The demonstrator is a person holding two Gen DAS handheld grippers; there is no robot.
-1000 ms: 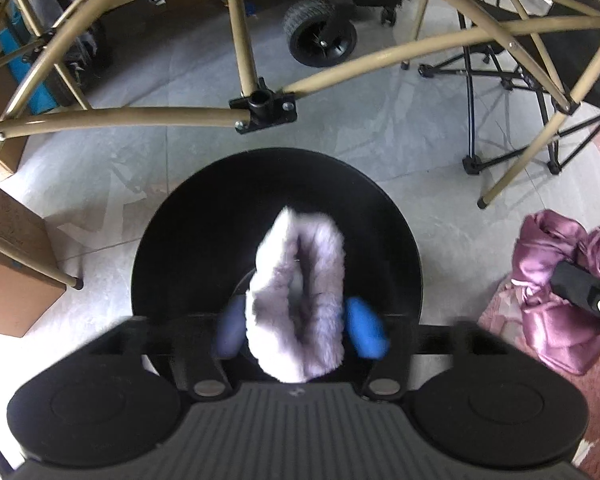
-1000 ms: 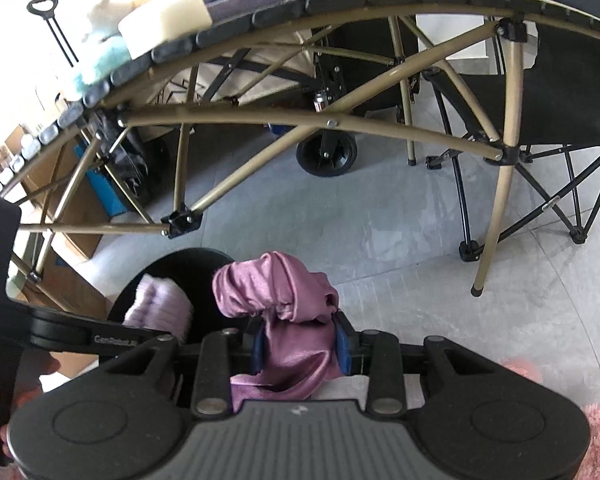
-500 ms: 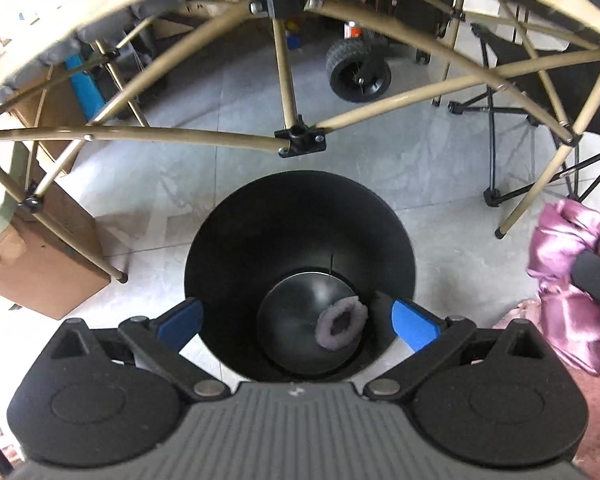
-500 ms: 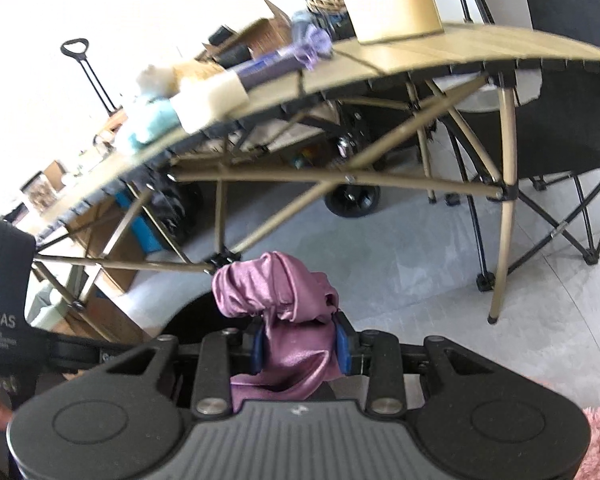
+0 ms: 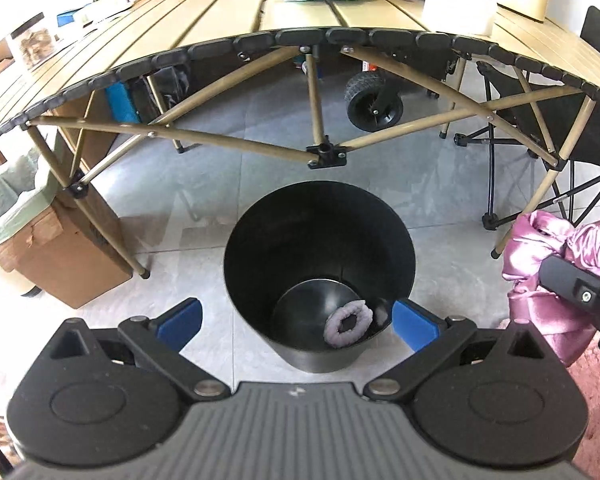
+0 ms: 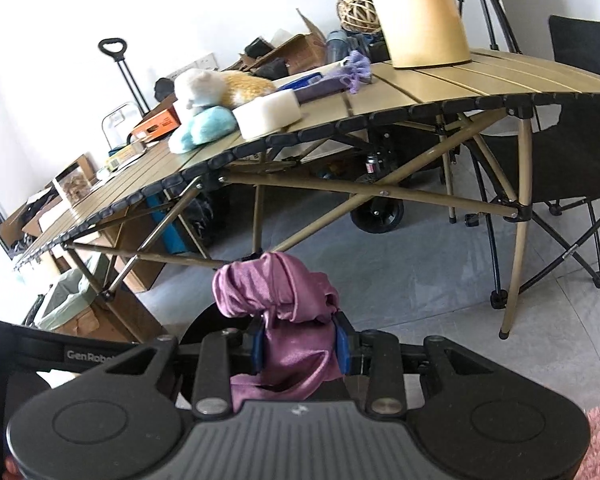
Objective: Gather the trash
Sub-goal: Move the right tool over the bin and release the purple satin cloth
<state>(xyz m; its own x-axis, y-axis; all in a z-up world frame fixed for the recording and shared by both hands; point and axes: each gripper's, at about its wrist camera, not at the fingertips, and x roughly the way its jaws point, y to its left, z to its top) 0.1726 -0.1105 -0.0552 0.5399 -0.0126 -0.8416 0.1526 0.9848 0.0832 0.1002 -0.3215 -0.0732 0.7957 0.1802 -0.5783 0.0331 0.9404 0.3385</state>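
**Left jaws empty over bin; right jaws clamped on pink cloth**

Your left gripper [image 5: 296, 326] hangs above the black bin [image 5: 260, 248], which stands on the grey tile floor just near of the folding worktop [image 5: 220, 20]. Its jaws have just been opening and now stand wide apart with nothing between them. The fuzzy lilac ring [image 5: 348, 328] lies on the bin's bottom, toward the near right wall. Your right gripper [image 6: 300, 346] has its jaws clamped on a bunched pink satin cloth [image 6: 284, 292], held off the floor to the right of the bin. The blue pads [image 6: 342, 346] press both sides of the fabric.
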